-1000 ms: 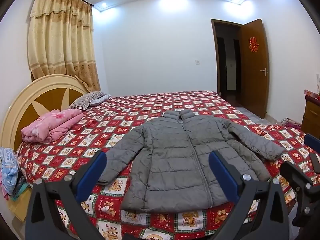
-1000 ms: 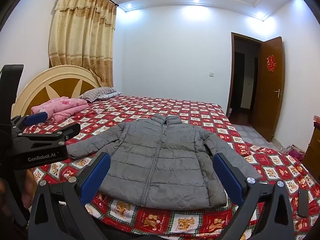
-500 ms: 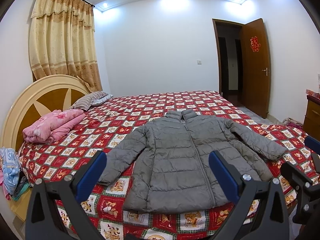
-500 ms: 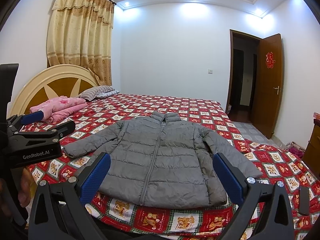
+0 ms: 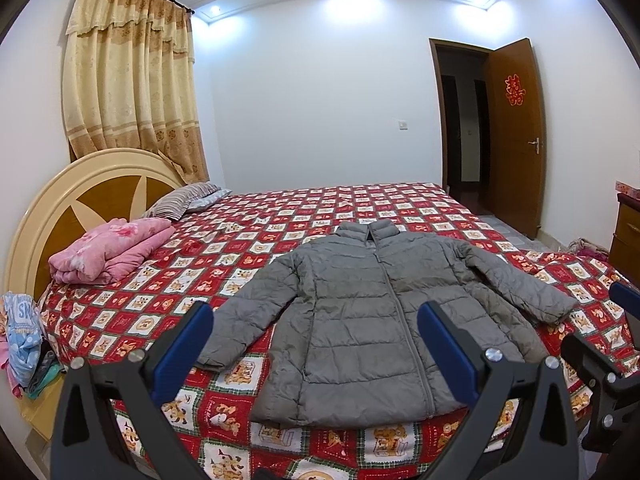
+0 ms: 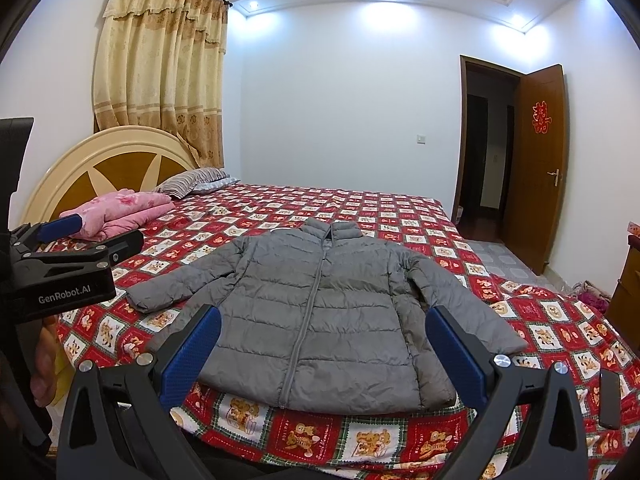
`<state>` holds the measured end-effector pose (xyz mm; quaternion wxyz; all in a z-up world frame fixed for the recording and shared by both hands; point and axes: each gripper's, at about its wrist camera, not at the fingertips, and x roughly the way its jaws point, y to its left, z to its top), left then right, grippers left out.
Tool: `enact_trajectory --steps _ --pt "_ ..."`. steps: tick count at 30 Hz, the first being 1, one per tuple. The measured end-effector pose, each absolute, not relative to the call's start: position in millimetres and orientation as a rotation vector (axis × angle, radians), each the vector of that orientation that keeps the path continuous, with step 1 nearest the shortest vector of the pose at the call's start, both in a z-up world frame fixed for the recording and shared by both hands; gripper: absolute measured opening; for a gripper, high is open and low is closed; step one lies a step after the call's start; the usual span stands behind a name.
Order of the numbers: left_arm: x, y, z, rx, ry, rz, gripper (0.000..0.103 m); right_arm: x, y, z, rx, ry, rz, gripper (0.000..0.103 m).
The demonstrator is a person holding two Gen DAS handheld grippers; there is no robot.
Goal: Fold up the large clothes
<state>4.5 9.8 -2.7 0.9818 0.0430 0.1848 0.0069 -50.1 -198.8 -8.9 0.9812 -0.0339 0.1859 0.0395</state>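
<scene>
Left wrist view: grey jacket [image 5: 372, 320] lies flat on bed [image 5: 280, 216], zipped, collar far, hem close to near bed edge, both sleeves spread out. Left gripper [image 5: 314, 344] jaws wide apart, hold nothing, above near edge. Right wrist view: right gripper [image 6: 324, 344] jaws also wide apart, empty. Bedcover bare far of collar. Pink blanket [image 6: 120, 212] far left, well apart from jacket.

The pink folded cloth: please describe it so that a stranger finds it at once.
Find the large bed with the red checked cover. Near its round cream headboard, beside the striped pillow, lies the pink folded cloth. Nothing else lying on the bed is pink.
</scene>
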Motion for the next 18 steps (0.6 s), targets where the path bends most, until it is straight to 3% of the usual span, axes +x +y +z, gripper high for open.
enact_trajectory --steps 18 --pt "4.1 12.0 -1.7 0.092 0.367 0.023 0.103 -49.6 -198.2 -9.7 -0.067 0.38 0.082 0.102"
